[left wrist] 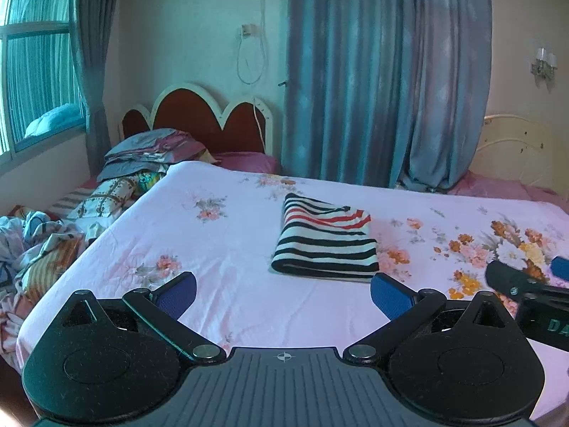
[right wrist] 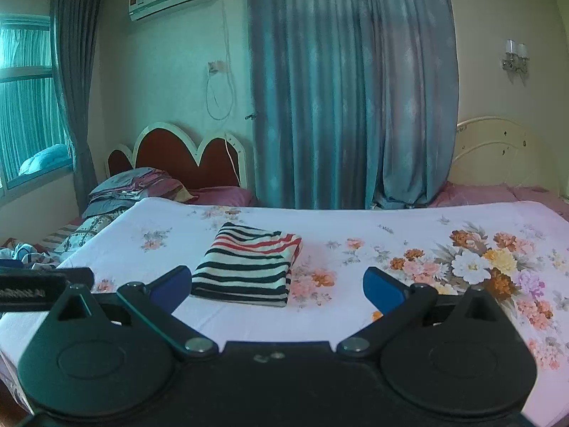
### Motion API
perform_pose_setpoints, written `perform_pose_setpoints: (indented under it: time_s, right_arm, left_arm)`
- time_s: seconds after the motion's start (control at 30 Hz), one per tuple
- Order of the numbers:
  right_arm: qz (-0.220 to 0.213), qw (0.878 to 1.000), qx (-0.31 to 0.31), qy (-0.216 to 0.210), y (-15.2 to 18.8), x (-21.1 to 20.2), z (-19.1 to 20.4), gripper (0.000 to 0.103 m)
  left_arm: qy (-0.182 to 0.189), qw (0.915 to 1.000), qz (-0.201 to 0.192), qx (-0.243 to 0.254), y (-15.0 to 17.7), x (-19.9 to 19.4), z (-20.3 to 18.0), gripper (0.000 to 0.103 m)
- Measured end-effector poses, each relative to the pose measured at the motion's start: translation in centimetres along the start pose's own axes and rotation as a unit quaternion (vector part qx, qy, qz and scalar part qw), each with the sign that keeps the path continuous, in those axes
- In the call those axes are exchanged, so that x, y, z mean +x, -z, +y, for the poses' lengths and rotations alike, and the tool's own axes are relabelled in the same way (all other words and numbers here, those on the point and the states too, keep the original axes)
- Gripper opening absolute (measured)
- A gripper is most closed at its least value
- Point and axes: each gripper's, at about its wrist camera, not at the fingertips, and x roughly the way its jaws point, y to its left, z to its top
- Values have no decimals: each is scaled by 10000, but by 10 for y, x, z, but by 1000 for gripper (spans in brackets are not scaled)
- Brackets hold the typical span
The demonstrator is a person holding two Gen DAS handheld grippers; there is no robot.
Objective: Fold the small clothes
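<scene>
The main risk from here is undoing work that looks finished: the striped garment [left wrist: 325, 238] lies as a neat folded rectangle on the bed [left wrist: 220, 299], and a gripper swinging low across it could catch the top layer and drag the fold open, or rumple the flowered sheet [right wrist: 473, 267] beneath so the bundle slides. A second risk is the two tools knocking together, since in the left wrist view the right gripper [right wrist: 275, 286] shows close at the right edge. The left gripper [left wrist: 282, 293] stands wide open with nothing between its blue pads, and the right one is spread just as wide and equally empty. The garment sits ahead of both, apart from the fingers: slightly right of centre and beyond the tips for the left, and just beyond the left-hand pad for the right.
</scene>
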Motion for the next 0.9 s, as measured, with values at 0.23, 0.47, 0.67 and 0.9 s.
perform_pose_setpoints:
  time_s: [0.23,0.47,0.67,0.9]
  right_arm:
    - [58,9999,91,-64,4,-4,2,102]
    - [64,9999,120,-83,5,-5,3,102]
    - [54,9999,137,-91,6,-5,2,102]
    - [85,9998,171,-93,6,-5,1,102]
  left_arm:
    - [-56,10000,-9,23,5,-5,-2,103]
    - [-44,10000,11,56,6,-5,-6,103]
    - [-29,10000,18,86,6,-3,-9,103]
    - [-19,10000,40,69,6,-1,-9,103]
